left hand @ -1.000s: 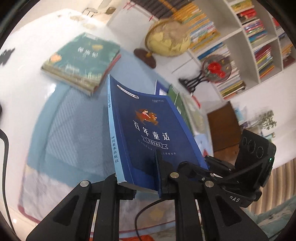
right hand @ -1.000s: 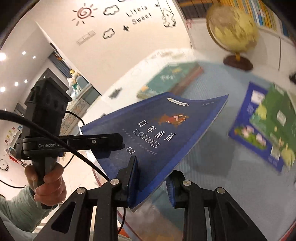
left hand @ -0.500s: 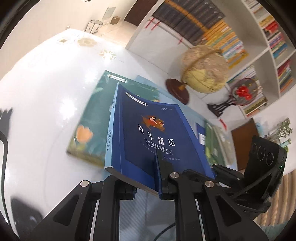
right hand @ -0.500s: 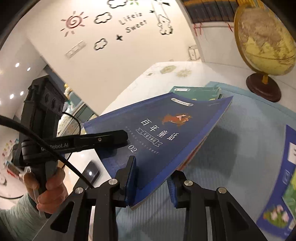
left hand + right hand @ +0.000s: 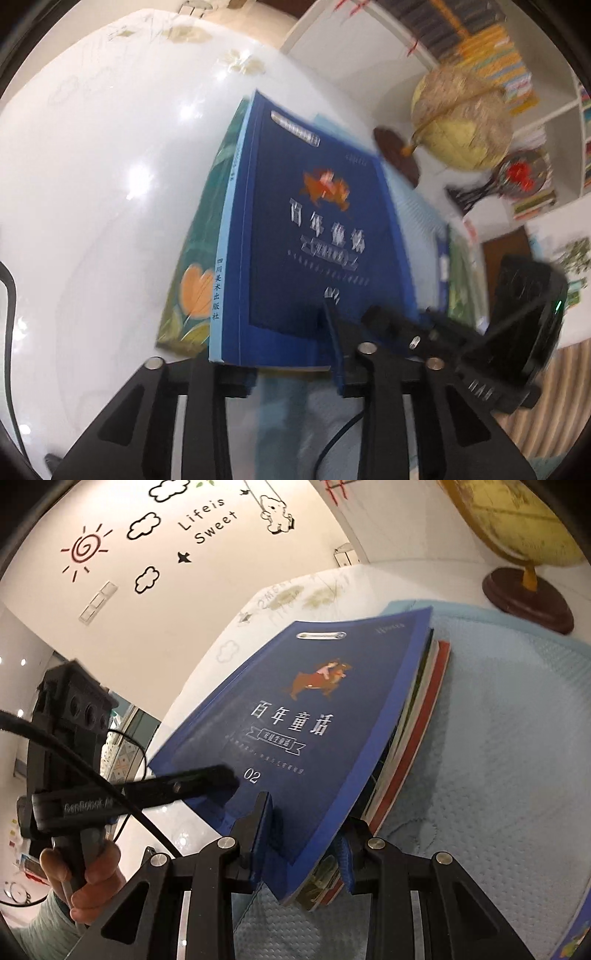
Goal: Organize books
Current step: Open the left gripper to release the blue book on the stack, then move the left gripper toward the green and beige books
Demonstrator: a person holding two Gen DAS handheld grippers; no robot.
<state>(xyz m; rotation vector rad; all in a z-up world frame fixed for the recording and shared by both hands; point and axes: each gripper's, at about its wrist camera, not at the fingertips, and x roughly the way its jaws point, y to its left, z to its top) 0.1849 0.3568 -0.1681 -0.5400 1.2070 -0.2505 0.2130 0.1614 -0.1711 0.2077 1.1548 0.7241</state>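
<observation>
While the blue storybook (image 5: pixel 295 731) lies on the book stack (image 5: pixel 417 746), the left hand-held gripper (image 5: pixel 291 354) is opening around its edge. Right hand-held gripper (image 5: pixel 306 834) clamps its near corner.

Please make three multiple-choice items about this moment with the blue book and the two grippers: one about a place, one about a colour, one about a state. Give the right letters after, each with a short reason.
1. Where is the blue book?
A. on the stack of books
B. on a shelf
C. under the globe

2. What colour is the flower on the green book below it?
A. white
B. orange
C. purple

3. How is the right gripper?
A. open, away from the book
B. shut on nothing
C. shut on the blue book

Answers:
1 A: its cover lies over the stack's page edges on the mat.
2 B: an orange bloom shows beside the blue spine.
3 C: its pads pinch the book's near edge, while the left gripper is opening with the book between its jaws.
</observation>
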